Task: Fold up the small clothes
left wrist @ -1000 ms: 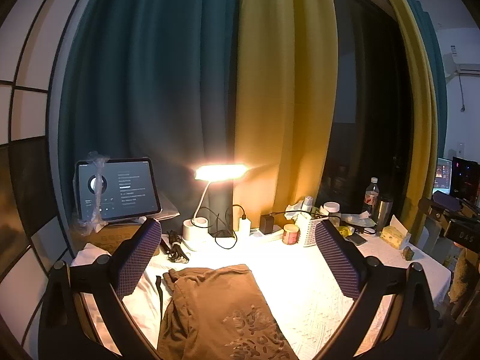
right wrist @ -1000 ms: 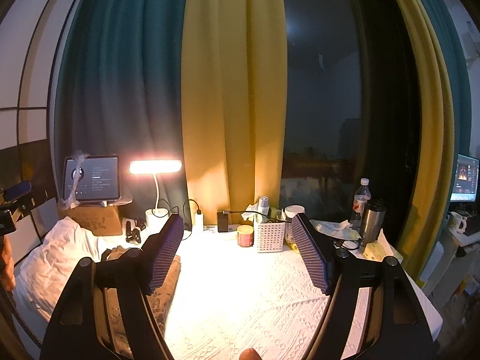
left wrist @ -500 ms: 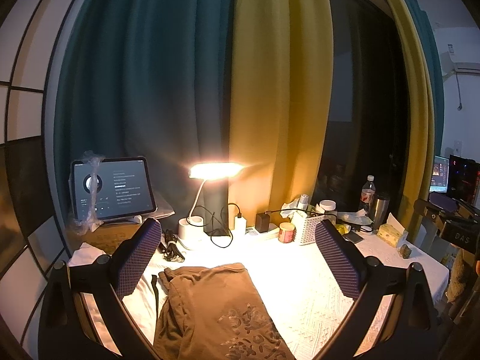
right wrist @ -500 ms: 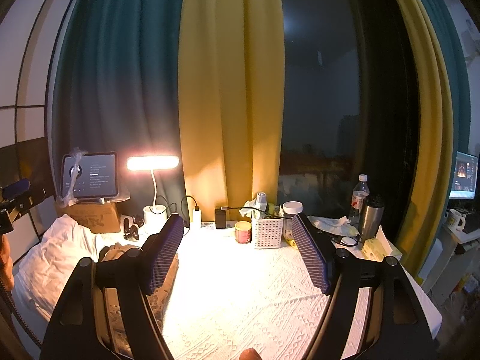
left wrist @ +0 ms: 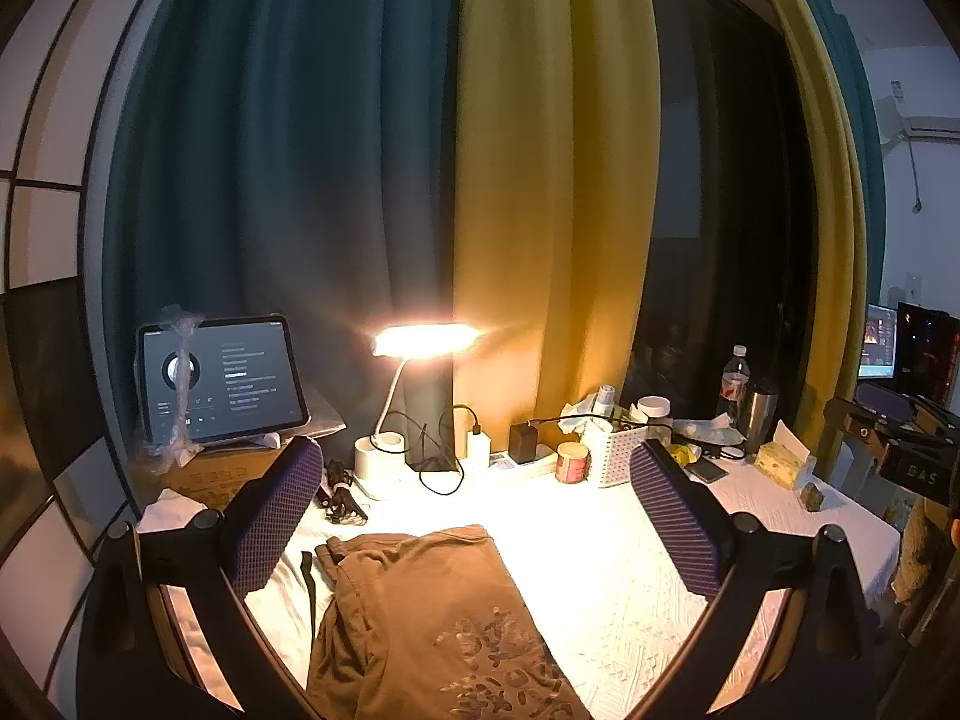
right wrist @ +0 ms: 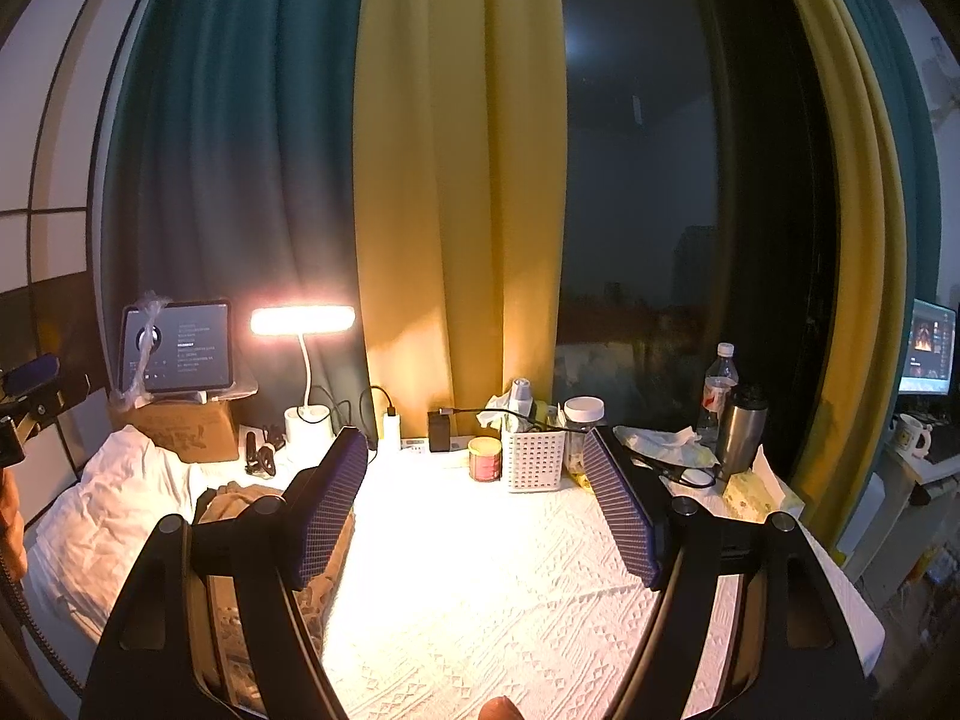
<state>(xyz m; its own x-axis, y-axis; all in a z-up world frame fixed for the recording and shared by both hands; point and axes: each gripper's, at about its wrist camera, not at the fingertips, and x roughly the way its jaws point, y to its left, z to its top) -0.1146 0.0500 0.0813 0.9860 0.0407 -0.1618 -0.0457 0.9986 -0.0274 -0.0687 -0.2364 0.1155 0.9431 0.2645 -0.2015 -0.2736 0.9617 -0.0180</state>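
A brown garment [left wrist: 432,618] with a pale print lies flat on the white patterned tablecloth [left wrist: 612,594], a dark drawstring at its left edge. My left gripper [left wrist: 474,516] is open and empty, held above the garment's far end. My right gripper [right wrist: 474,504] is open and empty over bare tablecloth [right wrist: 480,600]; the garment [right wrist: 240,498] shows behind its left finger. The right gripper appears at the right edge of the left wrist view [left wrist: 900,450].
A lit desk lamp [left wrist: 420,342], tablet on a cardboard box [left wrist: 216,384], chargers and cables, a red jar [left wrist: 570,462], white basket [left wrist: 618,450], bottle [left wrist: 735,384], steel flask [left wrist: 759,414] and tissue box [left wrist: 780,462] line the back. White bedding [right wrist: 102,522] lies left. Curtains hang behind.
Both grippers have tilted slightly, so the table and garment sit a little lower in view. Both stay open and empty. The garment has not moved.
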